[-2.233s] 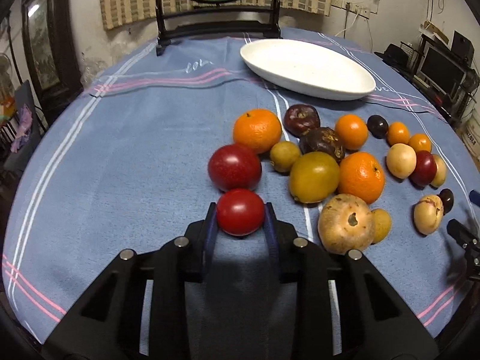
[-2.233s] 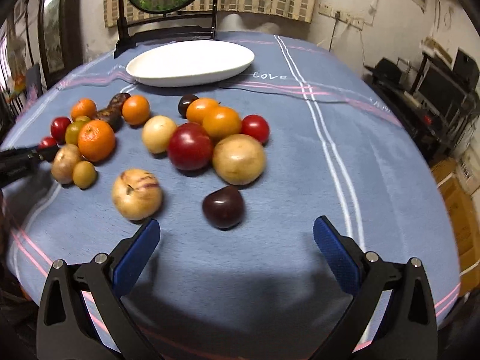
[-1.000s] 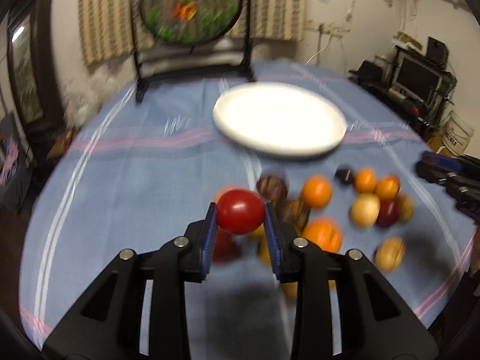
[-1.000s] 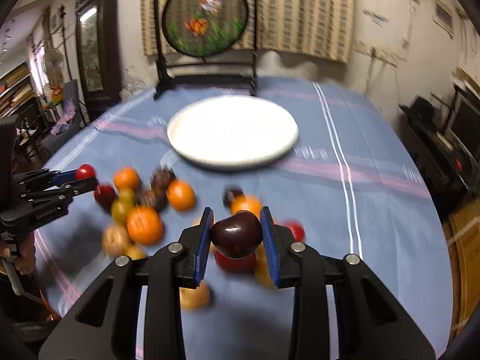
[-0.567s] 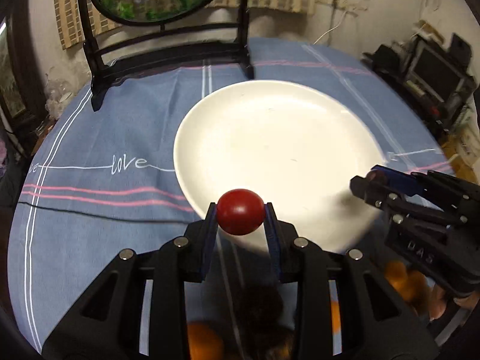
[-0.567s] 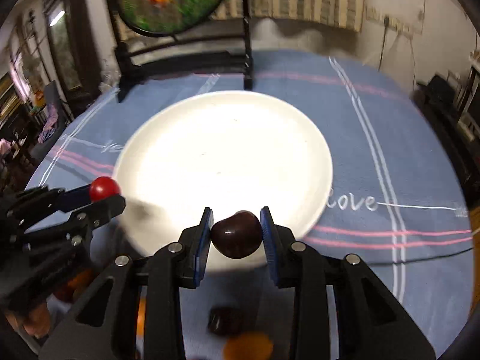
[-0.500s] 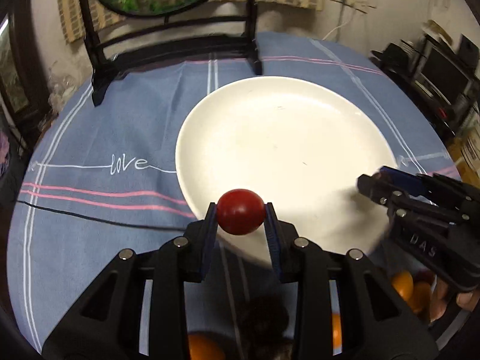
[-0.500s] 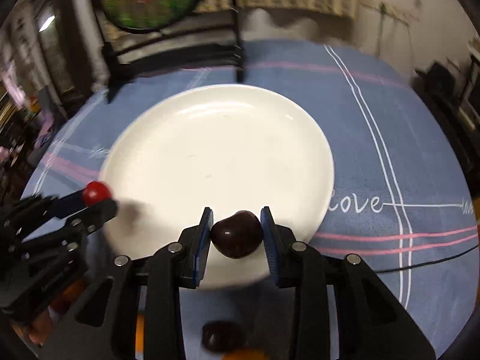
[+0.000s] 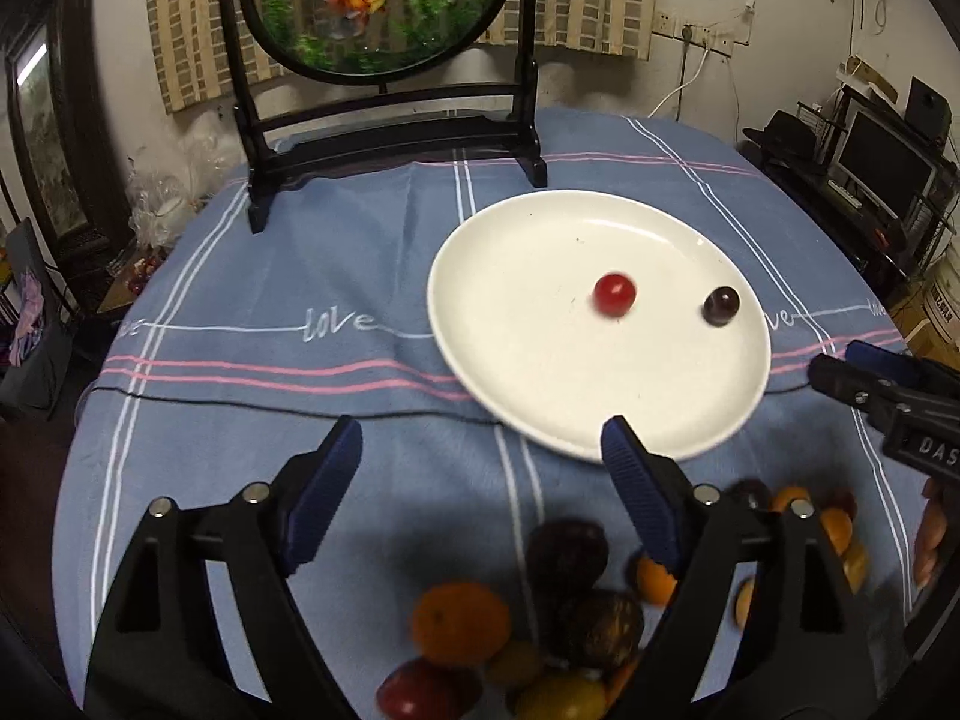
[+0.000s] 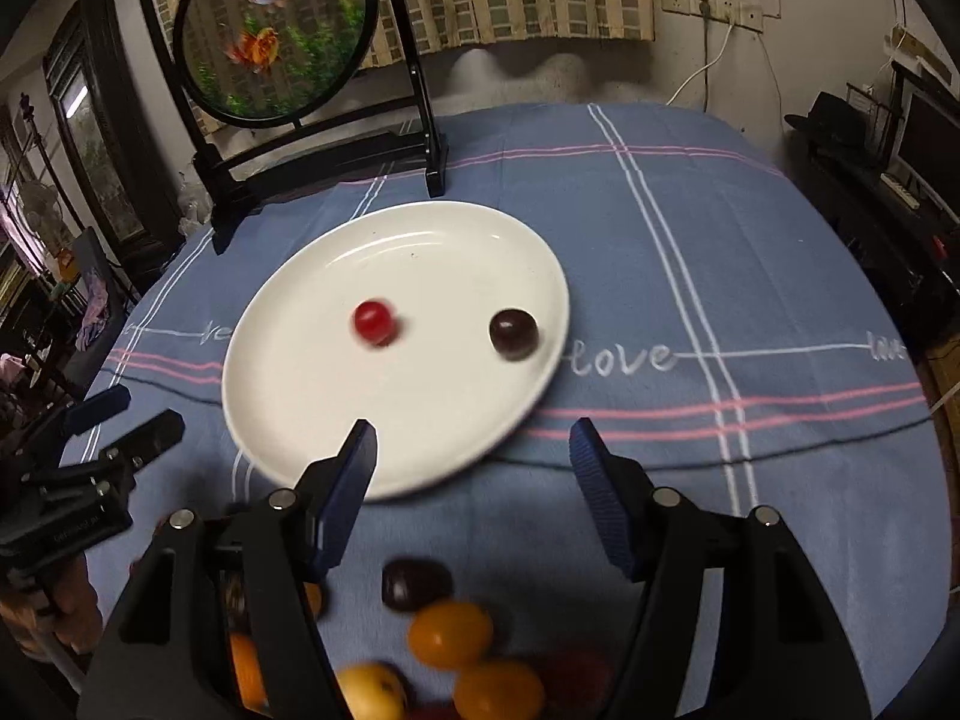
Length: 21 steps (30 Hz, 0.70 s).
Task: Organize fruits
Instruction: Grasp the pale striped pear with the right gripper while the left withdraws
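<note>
Lower left of the left wrist view, left gripper (image 9: 480, 456) jaws opening, empty, red fruit (image 9: 614, 294) and dark fruit (image 9: 720, 306) loose on white plate (image 9: 480, 354), right gripper (image 10: 471, 456) likewise opening empty; let fruits settle, then fetch more.

A small round red fruit (image 9: 614, 294) lies near the middle of the white plate (image 9: 510, 360), its outline smeared by blur. A small dark purple fruit (image 9: 720, 305) lies on the same plate near the right rim, apart from the red one, with a bright glint on top. The plate is round and shallow and sits flat on the blue cloth of the surface. Just off its near edge the remaining fruits (image 9: 540, 612) lie clustered on the cloth: orange, yellow, dark red and dark purple ones, blurred and partly hidden
</note>
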Motion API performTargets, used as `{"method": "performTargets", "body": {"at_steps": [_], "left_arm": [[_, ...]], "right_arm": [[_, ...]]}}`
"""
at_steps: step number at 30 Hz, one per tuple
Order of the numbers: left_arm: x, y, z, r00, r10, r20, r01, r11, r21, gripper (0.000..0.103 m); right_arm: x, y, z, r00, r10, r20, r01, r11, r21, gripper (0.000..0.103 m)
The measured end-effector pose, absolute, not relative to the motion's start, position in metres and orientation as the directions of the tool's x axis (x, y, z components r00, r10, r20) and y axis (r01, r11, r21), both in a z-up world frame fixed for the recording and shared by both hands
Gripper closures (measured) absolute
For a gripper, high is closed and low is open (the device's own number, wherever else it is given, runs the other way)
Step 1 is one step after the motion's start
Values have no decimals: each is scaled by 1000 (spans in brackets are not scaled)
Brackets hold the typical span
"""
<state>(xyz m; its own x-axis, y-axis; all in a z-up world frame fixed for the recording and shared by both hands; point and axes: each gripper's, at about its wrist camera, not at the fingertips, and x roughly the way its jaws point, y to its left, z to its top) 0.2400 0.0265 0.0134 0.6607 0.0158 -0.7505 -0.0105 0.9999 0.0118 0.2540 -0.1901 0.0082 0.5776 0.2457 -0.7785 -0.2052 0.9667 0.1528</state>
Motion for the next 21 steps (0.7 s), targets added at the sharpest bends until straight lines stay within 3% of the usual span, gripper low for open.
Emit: {"method": "performTargets", "body": {"at_steps": [7, 21], "left_arm": [[173, 39, 21, 710, 53, -702, -25, 998, 50, 12], [101, 63, -23, 647, 0, -762, -117, 988, -99, 11]], "right_arm": [[175, -212, 2, 595, 203, -778, -235, 969, 74, 36], [88, -205, -22, 599, 248, -762, -272, 957, 98, 35]]}}
